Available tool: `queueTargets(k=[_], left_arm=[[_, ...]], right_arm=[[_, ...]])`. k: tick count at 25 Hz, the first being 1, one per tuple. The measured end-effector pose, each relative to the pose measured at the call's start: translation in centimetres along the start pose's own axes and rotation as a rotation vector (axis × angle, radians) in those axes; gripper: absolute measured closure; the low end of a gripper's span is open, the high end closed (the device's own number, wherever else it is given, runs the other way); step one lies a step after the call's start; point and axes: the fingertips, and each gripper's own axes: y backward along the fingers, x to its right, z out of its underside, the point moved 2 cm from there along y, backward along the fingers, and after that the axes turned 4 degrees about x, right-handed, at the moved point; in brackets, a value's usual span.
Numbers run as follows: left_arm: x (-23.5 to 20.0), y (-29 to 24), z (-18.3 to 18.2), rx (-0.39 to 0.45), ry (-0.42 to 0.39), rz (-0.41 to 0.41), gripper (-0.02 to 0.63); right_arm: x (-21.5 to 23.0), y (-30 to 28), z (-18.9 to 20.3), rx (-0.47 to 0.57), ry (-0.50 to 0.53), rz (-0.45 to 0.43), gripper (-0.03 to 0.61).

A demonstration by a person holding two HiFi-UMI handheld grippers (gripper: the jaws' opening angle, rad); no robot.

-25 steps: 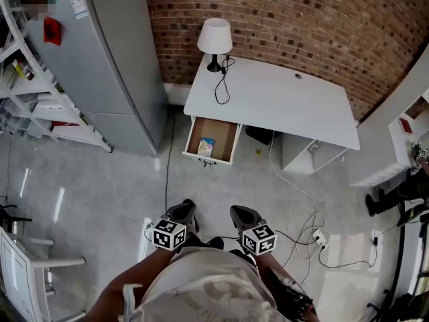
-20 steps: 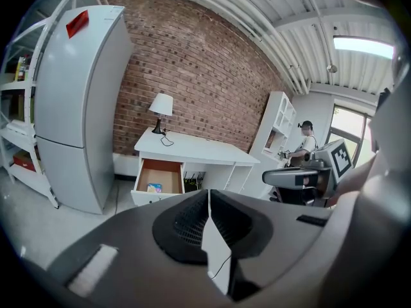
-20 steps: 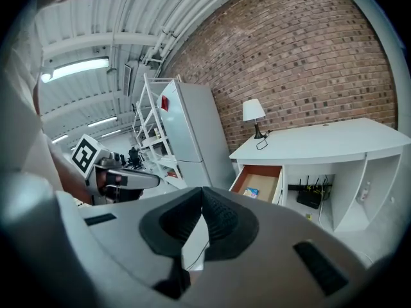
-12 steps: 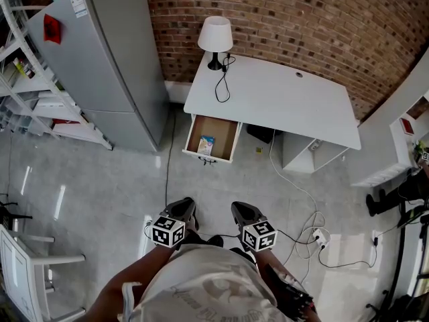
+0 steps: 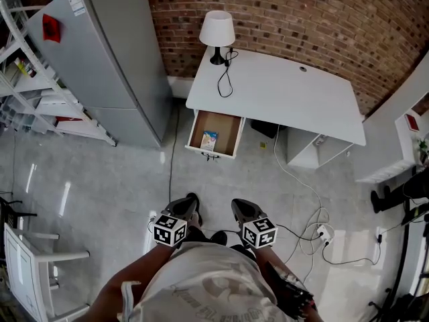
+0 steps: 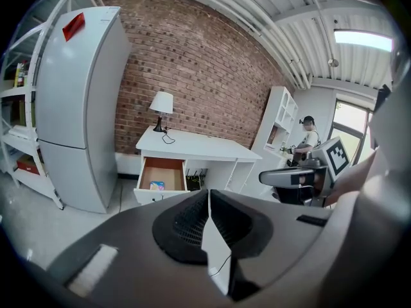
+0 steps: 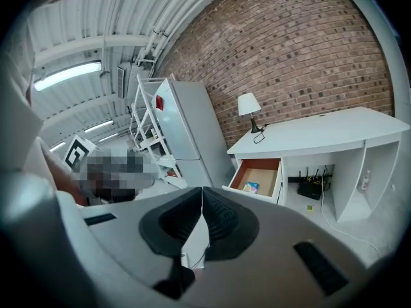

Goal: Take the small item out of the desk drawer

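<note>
The desk drawer (image 5: 214, 132) stands open with the small blue packet (image 5: 210, 140) lying inside, well apart from you. Your left gripper (image 5: 190, 202) and right gripper (image 5: 238, 206) have jaws closed and empty; the reach and pickup remain

Your head camera is looking steeply down from well back, taking in the desk (image 5: 288, 96) and its open drawer (image 5: 226, 127). Both gripper cameras are facing forward from low down, sharing that same distant drawer.
</note>
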Motion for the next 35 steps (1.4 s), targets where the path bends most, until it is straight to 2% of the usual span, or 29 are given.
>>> queueTargets(k=[12,21,35], left_arm=[[-0.1,-1.1,-0.1,-0.027,-0.02,0.023,0.598],[-1.2,-2.0,-0.5,-0.05,-0.021,0.025,0.598],[-4.4,-5.7,-4.2,-0.042,-0.037,0.049,0.598]], right_arm=[[1.0,-1.0,-0.1,-0.004,-0.035,0.019,0.572],[0.3,-2.7,0.6,-0.033,-0.054,-0.013,0.572],[2.6,-6.1,-2.2,-0.039,-0.059,0.013,0.572]])
